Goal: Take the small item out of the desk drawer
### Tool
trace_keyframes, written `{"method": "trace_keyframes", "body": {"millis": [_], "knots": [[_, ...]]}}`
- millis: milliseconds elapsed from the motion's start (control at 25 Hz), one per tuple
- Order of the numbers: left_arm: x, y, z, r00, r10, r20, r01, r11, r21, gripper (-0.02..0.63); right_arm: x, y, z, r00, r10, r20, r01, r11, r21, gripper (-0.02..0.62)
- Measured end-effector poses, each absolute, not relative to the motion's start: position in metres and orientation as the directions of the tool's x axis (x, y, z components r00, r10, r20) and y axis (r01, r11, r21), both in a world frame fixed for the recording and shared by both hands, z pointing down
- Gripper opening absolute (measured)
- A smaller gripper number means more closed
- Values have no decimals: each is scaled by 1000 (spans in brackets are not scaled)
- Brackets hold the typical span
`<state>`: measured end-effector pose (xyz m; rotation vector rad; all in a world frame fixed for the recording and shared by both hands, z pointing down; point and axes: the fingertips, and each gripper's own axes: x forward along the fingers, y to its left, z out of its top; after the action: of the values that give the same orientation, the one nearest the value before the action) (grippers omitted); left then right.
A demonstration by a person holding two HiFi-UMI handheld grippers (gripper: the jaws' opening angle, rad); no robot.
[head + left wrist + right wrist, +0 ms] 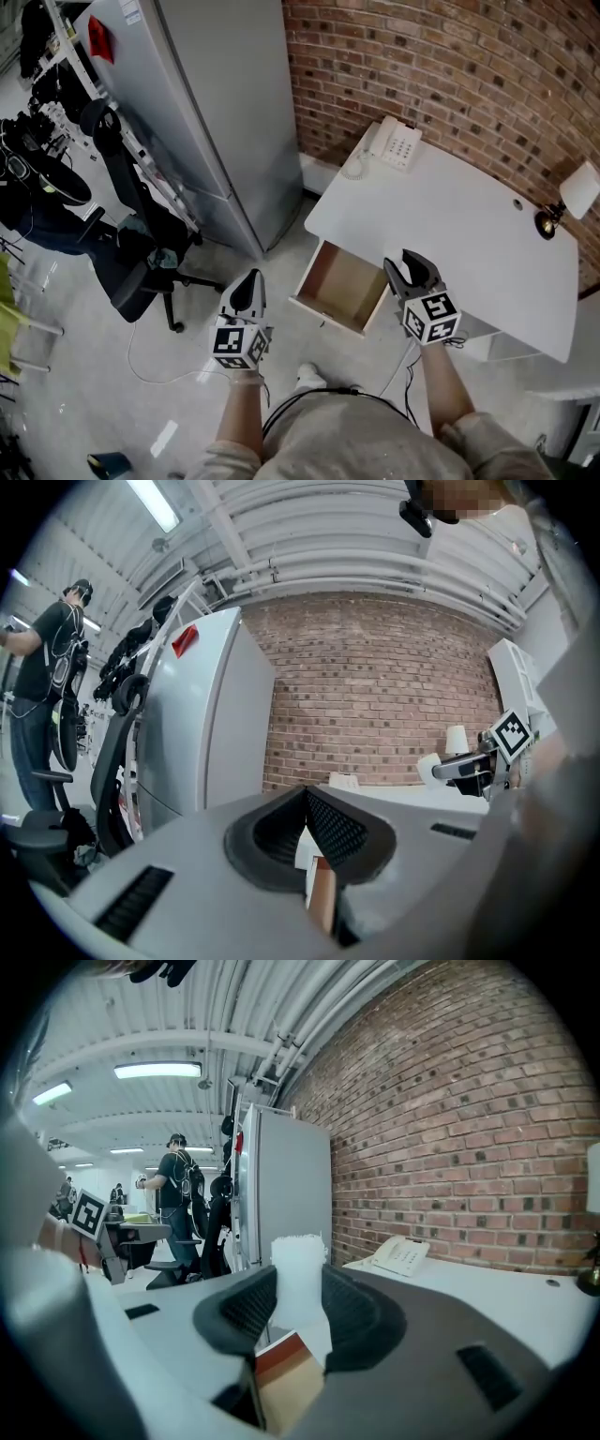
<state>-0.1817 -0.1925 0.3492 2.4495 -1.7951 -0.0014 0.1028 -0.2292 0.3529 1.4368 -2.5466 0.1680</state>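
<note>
Holding white item (298,1255) in right gripper (298,1302), jaws partly apart around it; left gripper (305,803) closed, empty. Risk: loose pinch slips, item drops into open drawer (342,286).

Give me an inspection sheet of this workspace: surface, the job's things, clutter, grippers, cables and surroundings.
Surface: white desk against the brick wall.
Job's things: drawer open, nothing seen inside; small white item between the right gripper's fingers.
Clutter: telephone and lamp on the desk.
Grippers: right gripper shut on the small white item; left gripper shut, nothing in it, left of the drawer.
Cables: thin cable loose on the floor by the office chair.
Surroundings: grey cabinet beside the desk; a person standing in the background.
</note>
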Motion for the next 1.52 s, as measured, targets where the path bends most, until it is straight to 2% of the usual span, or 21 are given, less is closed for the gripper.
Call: {"method": "trace_keyframes", "body": {"millis": [1520], "knots": [[-176,-154,346,260,-963,74,-965,-255,64,5,144,-214,334,-468,-865,181,-879,478,8,155]]}}
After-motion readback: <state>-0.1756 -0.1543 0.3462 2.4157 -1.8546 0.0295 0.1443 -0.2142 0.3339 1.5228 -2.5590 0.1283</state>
